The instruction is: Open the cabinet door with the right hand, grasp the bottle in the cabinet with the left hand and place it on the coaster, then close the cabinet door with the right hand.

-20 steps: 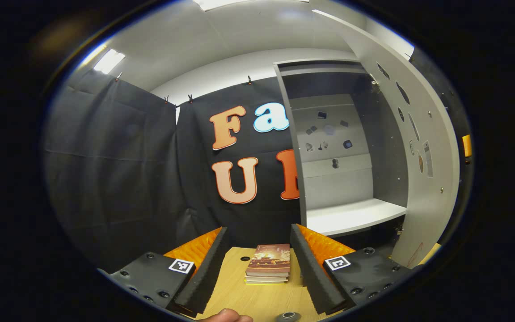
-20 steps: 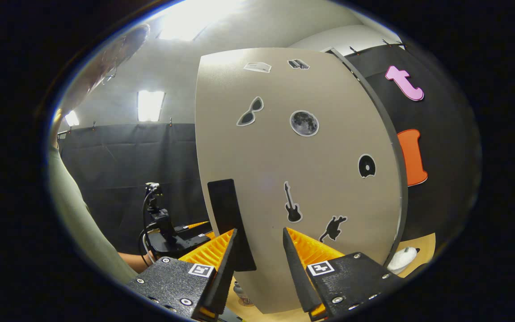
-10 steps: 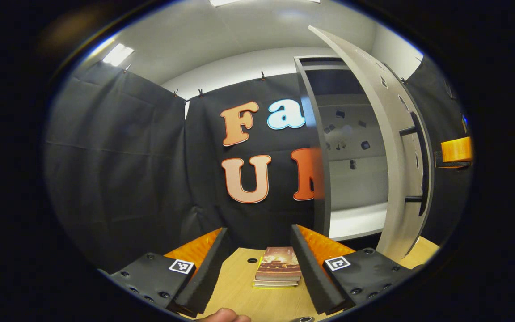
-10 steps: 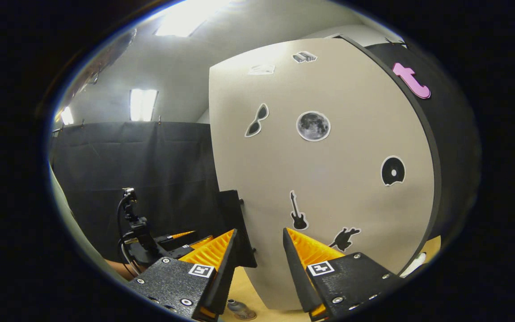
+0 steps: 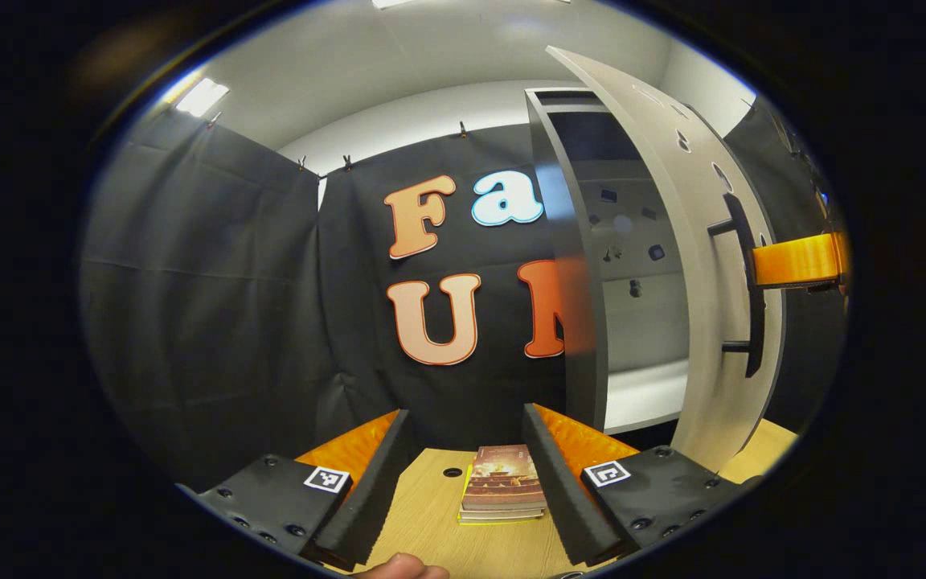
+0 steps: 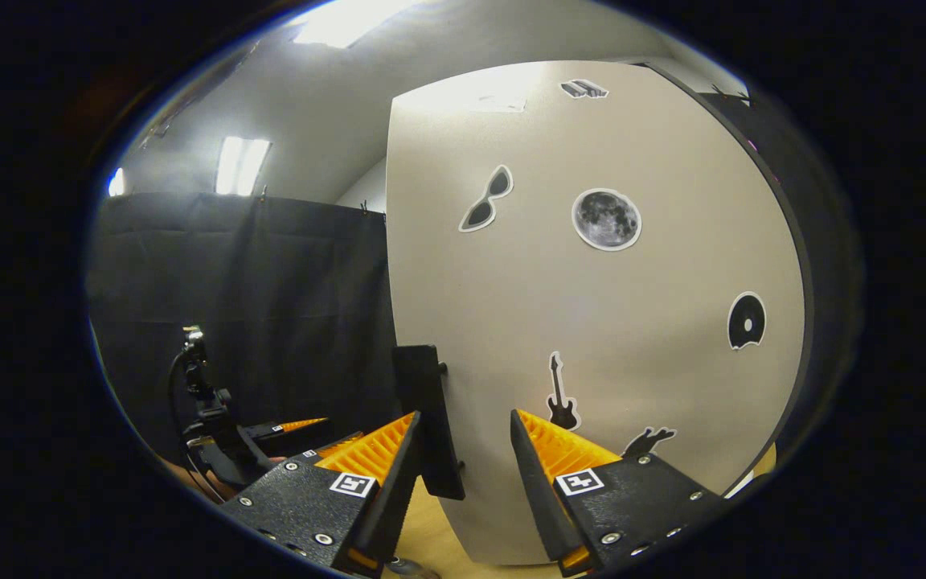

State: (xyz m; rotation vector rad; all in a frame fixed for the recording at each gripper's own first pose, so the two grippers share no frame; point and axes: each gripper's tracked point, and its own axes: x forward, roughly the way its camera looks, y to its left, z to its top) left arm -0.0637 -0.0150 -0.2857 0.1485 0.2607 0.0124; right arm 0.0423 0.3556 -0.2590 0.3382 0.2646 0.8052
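The grey cabinet door (image 6: 592, 322), covered in stickers, stands partly swung toward the cabinet (image 5: 583, 265). My right gripper (image 6: 463, 418) is open against the door's outer face, with the black handle (image 6: 428, 418) just behind its left finger. From the left gripper view, that door (image 5: 696, 241) is edge-on, and an orange finger of the right gripper (image 5: 801, 259) rests by the handle (image 5: 743, 289). My left gripper (image 5: 465, 412) is open and holds nothing, low over the wooden table (image 5: 431, 523). A small grey top, perhaps the bottle (image 6: 401, 568), peeks in at the bottom edge.
A short stack of books (image 5: 503, 486) lies on the table between the left gripper's fingers, near a cable hole (image 5: 452, 472). The cabinet's white shelf (image 5: 640, 394) shows through the gap. The left gripper and a hand (image 6: 222, 434) sit left of the door.
The door has swung further toward the cabinet, narrowing the gap, with the right gripper following it. The left gripper has shifted slightly; the books look nearer.
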